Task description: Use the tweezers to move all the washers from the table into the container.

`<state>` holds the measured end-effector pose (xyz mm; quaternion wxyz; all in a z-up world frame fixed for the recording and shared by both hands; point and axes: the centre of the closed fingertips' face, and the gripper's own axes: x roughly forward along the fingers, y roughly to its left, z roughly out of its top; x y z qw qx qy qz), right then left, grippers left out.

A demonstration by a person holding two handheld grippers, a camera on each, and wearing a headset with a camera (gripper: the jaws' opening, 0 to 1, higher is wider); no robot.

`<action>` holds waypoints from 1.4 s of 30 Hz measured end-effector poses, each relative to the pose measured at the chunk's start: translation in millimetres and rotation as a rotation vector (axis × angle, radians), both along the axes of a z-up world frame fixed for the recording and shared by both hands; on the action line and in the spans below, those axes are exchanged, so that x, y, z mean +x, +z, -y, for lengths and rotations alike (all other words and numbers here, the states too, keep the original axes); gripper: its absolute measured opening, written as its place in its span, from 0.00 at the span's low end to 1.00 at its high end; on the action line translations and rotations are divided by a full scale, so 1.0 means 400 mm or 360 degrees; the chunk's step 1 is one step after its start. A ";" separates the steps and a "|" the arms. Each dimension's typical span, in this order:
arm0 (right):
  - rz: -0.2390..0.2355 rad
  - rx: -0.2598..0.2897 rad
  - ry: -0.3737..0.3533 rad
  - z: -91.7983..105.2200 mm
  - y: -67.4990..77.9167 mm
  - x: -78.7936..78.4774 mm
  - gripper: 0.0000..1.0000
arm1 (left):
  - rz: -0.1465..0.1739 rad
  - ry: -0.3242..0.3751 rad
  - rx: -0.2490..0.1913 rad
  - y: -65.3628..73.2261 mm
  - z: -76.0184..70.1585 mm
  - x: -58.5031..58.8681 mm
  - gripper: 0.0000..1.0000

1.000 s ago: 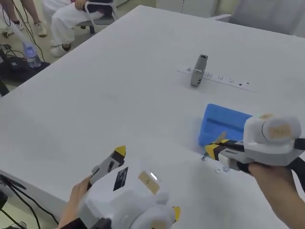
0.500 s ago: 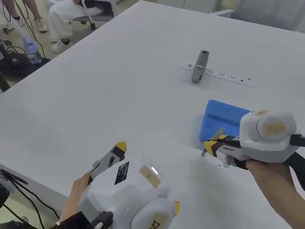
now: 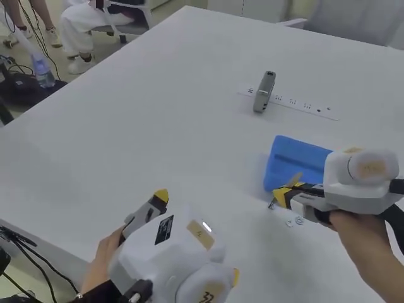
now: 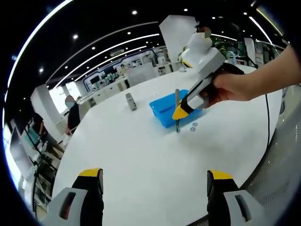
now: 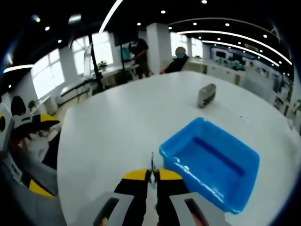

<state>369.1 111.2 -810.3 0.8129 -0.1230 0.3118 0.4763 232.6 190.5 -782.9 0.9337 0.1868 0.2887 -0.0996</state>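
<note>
The right hand-held gripper (image 3: pixel 281 193) clamps the tweezers (image 4: pixel 177 125), tips down beside the washers (image 3: pixel 294 221); left hand-held gripper (image 4: pixel 155 178) hovers, jaws apart.

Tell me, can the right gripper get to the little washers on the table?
Probably yes. The right gripper is shut on the tweezers, whose tip hangs just beside the washers on the table. Nothing lies between them.

On the white table (image 3: pixel 158 113), the right gripper (image 3: pixel 282 193) sits at the near edge of the blue plastic container (image 3: pixel 297 161), its jaws closed on what seems to be thin metal tweezers (image 3: pixel 271 204). Two small round washers (image 3: pixel 290 223) lie just beside the tip. The left gripper (image 3: pixel 197 235) hovers well apart, jaws spread.
</note>
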 end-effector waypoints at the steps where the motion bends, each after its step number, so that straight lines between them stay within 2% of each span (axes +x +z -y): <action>1: 0.0001 0.0012 -0.0003 0.000 0.007 -0.001 0.02 | 0.0004 0.0000 -0.0001 0.001 0.000 0.000 0.94; 9: 0.0043 0.0087 0.0000 0.007 0.073 -0.016 0.03 | 0.0055 0.0014 -0.0037 0.019 -0.004 0.008 0.93; 12: 0.0083 0.0112 -0.0020 0.017 0.106 -0.008 0.03 | 0.0050 0.0003 -0.0033 0.017 -0.001 0.007 0.92; 14: 0.0122 0.0138 -0.0045 0.025 0.136 0.005 0.03 | 0.0045 -0.0009 -0.0026 0.015 0.002 0.006 0.91; 16: 0.0185 0.0163 -0.0102 0.038 0.170 0.034 0.03 | 0.0041 -0.0014 -0.0033 0.014 0.005 0.004 0.91; 19: 0.0232 0.0161 -0.0159 0.052 0.190 0.069 0.03 | 0.0043 -0.0005 -0.0035 0.015 0.003 0.004 0.91; 22: 0.0217 0.0150 -0.0199 0.062 0.177 0.096 0.03 | 0.0054 0.0000 -0.0055 0.019 0.003 0.004 0.89; 23: 0.0201 0.0139 -0.0218 0.066 0.165 0.103 0.03 | 0.0043 0.0000 -0.0065 0.017 0.004 0.002 0.86; 28: 0.0162 0.0099 -0.0233 0.069 0.117 0.123 0.03 | 0.0042 0.0007 -0.0074 0.016 0.004 0.002 0.87; 31: 0.0132 0.0049 -0.0217 0.065 0.078 0.127 0.03 | 0.0025 0.0022 -0.0080 0.012 0.001 0.001 0.88; 35: 0.0109 0.0032 -0.0202 0.053 0.054 0.124 0.03 | 0.0019 0.0023 -0.0082 0.011 0.002 0.001 0.89; 37: 0.0109 0.0001 -0.0192 0.047 0.032 0.129 0.03 | 0.0014 0.0025 -0.0085 0.010 0.002 0.000 0.89; 38: 0.0132 -0.0039 -0.0186 0.051 0.026 0.132 0.03 | 0.0013 0.0026 -0.0086 0.009 0.002 0.000 0.89; 42: 0.0150 -0.0101 -0.0180 0.056 0.015 0.139 0.03 | 0.0005 0.0029 -0.0085 0.008 0.001 -0.001 0.90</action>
